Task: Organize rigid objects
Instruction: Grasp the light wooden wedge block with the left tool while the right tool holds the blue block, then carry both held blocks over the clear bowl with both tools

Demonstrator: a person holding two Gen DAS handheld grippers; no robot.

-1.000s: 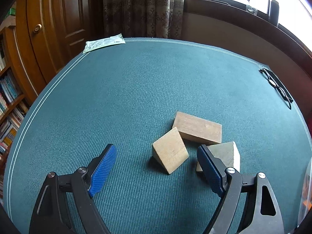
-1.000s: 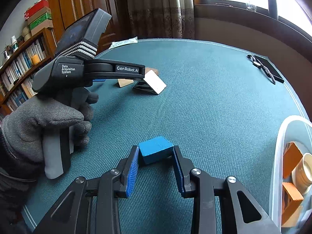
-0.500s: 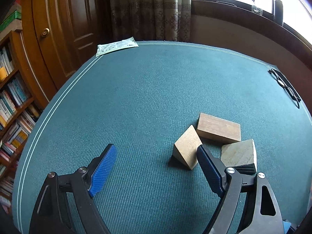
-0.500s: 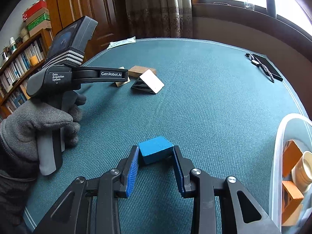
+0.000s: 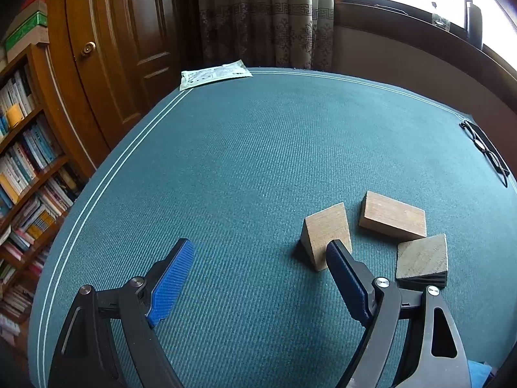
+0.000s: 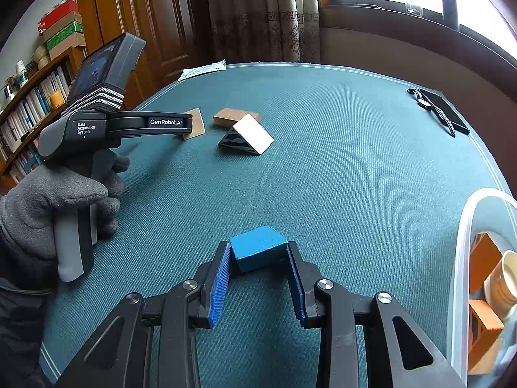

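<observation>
In the left wrist view my left gripper (image 5: pixel 258 258) is open and empty above the green table mat (image 5: pixel 245 148). A tan wooden wedge (image 5: pixel 324 232) sits just past its right finger. A flat wooden block (image 5: pixel 392 219) and a second wedge with a dark striped side (image 5: pixel 421 260) lie to the right. In the right wrist view my right gripper (image 6: pixel 258 255) is shut on a blue block (image 6: pixel 258 247), held low over the mat. The left gripper's body (image 6: pixel 106 126) shows there at the left, next to the same wooden pieces (image 6: pixel 245 134).
A clear plastic bin (image 6: pixel 462 258) with orange blocks and a cup stands at the right edge. Glasses (image 5: pixel 484 148) lie on a dark case at the far right. A paper packet (image 5: pixel 215 74) lies at the far corner. A bookshelf and door stand left.
My left gripper has drifted left and back, so the wooden pieces now sit further right in its view. The right gripper still holds the blue block in place.
</observation>
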